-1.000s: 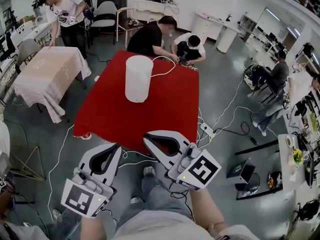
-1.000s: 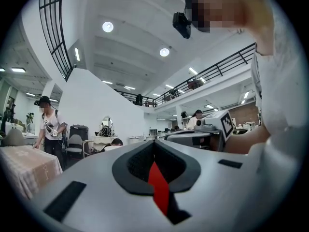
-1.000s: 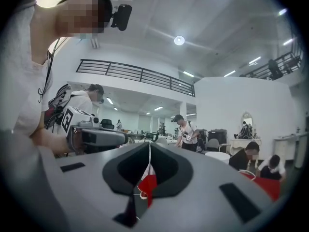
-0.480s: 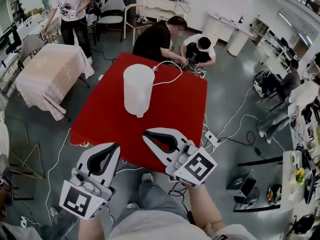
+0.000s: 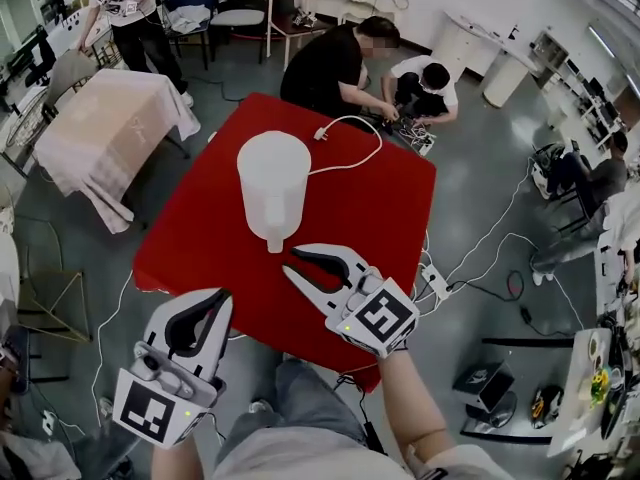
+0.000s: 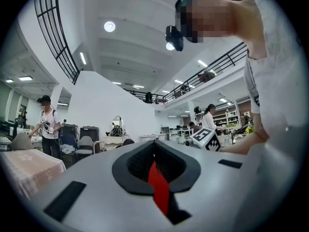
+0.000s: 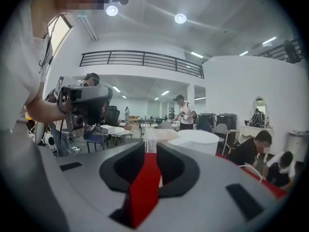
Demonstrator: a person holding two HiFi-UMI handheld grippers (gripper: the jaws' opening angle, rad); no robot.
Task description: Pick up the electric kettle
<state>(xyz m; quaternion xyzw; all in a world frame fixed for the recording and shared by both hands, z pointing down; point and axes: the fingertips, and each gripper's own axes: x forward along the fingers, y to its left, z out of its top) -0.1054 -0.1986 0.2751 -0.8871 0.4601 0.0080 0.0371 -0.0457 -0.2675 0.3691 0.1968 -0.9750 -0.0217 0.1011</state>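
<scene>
A white electric kettle (image 5: pixel 270 186) stands upright on the red table (image 5: pixel 200 238), with its white cord (image 5: pixel 350 138) trailing to the far edge. My right gripper (image 5: pixel 290 261) hangs over the table's near part, just short of the kettle's base. Its jaws are opening and nothing is between them. In the right gripper view the kettle's top (image 7: pixel 197 141) shows just past the parted jaws of the right gripper (image 7: pixel 150 141). My left gripper (image 5: pixel 224 300) stays below the table's near edge, shut and empty. Through the left gripper (image 6: pixel 154 142) only a strip of red shows.
Two people crouch at the table's far corner (image 5: pixel 345 63) over cables. A table under a beige cloth (image 5: pixel 110 128) stands to the left. A power strip (image 5: pixel 434 281) and cables lie on the floor at the right. Chairs and desks line the far wall.
Both grippers came forward toward the kettle. The right one now reaches over the red table near the kettle's base, and its jaws have parted from shut. The left stays shut.
</scene>
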